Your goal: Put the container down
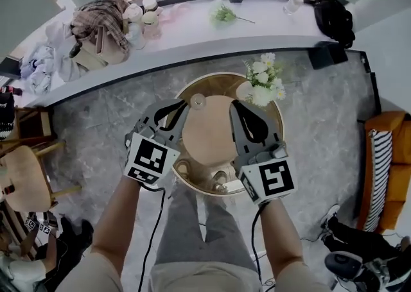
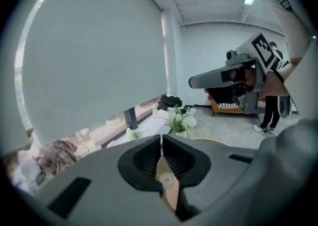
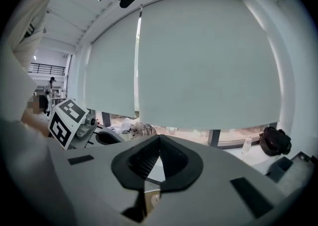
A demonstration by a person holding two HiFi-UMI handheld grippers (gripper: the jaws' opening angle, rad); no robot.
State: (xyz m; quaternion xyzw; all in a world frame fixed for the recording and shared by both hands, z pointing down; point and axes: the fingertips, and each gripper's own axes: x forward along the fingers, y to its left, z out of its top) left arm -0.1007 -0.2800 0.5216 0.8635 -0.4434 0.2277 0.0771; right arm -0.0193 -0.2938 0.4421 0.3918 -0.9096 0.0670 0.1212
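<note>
A small clear round container (image 1: 198, 100) stands on the tan round table (image 1: 212, 140), just beyond the tips of my left gripper (image 1: 182, 108). In the left gripper view the same container (image 2: 166, 178) shows below the jaws through the gap behind the tips. It is free of the pads. My left gripper (image 2: 161, 138) is shut, tips touching, with nothing pinched. My right gripper (image 1: 237, 107) hovers over the table's right half and is also shut and empty (image 3: 159, 138). Both are held above the tabletop.
A vase of white flowers (image 1: 263, 83) stands at the table's far right rim, close to the right gripper. A long white counter (image 1: 192, 34) with clothes, cups and a black bag runs behind. A wooden chair (image 1: 26, 178) is at left, an orange seat (image 1: 385, 169) at right.
</note>
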